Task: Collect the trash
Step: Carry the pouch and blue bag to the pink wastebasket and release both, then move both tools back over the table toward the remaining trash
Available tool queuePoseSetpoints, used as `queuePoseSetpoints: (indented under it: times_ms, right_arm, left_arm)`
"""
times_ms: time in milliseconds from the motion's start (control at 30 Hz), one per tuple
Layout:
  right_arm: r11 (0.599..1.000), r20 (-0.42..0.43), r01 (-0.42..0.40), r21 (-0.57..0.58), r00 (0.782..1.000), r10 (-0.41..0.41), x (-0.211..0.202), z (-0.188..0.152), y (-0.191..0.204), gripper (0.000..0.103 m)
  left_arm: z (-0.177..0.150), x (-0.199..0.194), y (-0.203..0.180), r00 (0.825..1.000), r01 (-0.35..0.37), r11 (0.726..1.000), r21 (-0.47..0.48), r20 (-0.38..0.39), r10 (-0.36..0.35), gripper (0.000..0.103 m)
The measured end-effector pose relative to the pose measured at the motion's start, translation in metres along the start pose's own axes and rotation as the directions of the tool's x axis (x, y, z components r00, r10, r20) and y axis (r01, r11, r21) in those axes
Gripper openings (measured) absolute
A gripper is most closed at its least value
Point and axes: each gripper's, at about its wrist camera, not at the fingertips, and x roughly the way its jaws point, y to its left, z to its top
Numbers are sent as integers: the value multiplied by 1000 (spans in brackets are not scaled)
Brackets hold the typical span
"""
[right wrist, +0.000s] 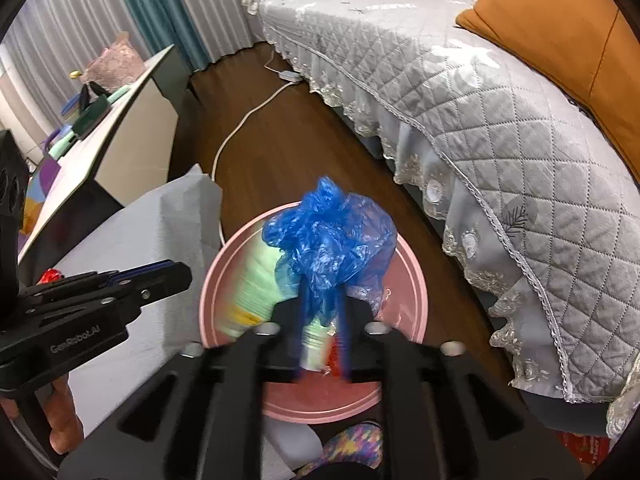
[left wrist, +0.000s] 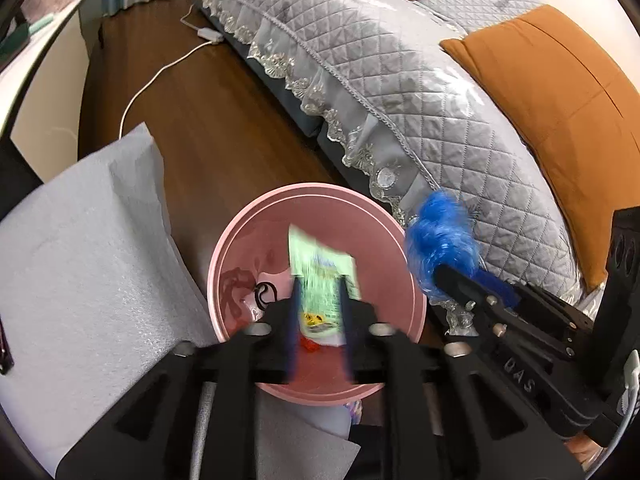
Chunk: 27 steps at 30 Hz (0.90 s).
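— Fingers? 
— Left gripper (left wrist: 320, 304) parted, green wrapper (left wrist: 323, 276) blurred over the pink bin (left wrist: 224, 264); right gripper (right wrist: 322, 312) pinches a blue plastic bag (right wrist: 332, 244).
— Room? 
— Dark wood floor (left wrist: 208, 120), quilted grey sofa (left wrist: 400, 80), grey-covered table (left wrist: 80, 248) corner beside the bin.

A grey quilted sofa (right wrist: 460, 92) with orange cushions (right wrist: 560, 32) faces dark wood floor (left wrist: 208, 120) and curtains (right wrist: 160, 12).

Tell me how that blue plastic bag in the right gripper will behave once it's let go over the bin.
The blue plastic bag looks thin and crumpled, so probably very light and floppy. It may spring open and drift rather than drop straight. The pink bin lies below it, so it likely lands inside.
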Motion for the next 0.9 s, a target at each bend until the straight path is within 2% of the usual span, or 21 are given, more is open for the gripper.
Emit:
queuePoseSetpoints:
  times_ms: [67, 100, 233, 367, 500, 633, 700, 800, 867, 900]
  right_arm:
    - [999, 7, 16, 30, 1000, -16, 2, 1, -6, 67]
    - [999, 1, 16, 33, 1000, -16, 2, 1, -7, 70]
    - [999, -1, 24, 46, 1000, -24, 1, 1, -10, 72]
    - [999, 22, 29, 39, 999, -30, -7, 2, -4, 77]
    - [999, 58, 45, -7, 997, -44, -20, -1, 12, 88]
    - [998, 131, 54, -43, 990, -48, -42, -5, 29, 95]
    - [997, 178, 45, -65, 983, -33, -57, -7, 39, 98]
    - [994, 244, 48, -101, 970, -22, -83, -11, 57, 98]
    - [994, 284, 31, -105, 959, 0, -104, -15, 72, 98]
    - [994, 305, -4, -113, 951, 39, -119, -21, 84, 98]
  left_arm:
    - [0, -1, 5, 999, -46, 999, -28, 13, 47, 79]
    - [0, -3, 8, 998, -61, 997, -40, 33, 62, 81]
    - [-6, -6, 21, 996, -89, 994, -65, 14, 90, 81]
    - [-17, -15, 29, 992, -121, 990, -78, 38, 124, 81]
    - [-29, -27, 34, 990, -129, 987, -93, 37, 133, 81]
    - [-45, -60, 40, 988, -112, 987, -116, 94, 123, 81]
    - [-54, -78, 44, 984, -118, 985, -125, 122, 133, 86]
    - [-79, -116, 57, 970, -141, 979, -144, 179, 166, 86]
    - [-94, -137, 65, 961, -158, 977, -141, 207, 185, 87]
    - [-106, -152, 71, 952, -181, 974, -136, 225, 208, 87]
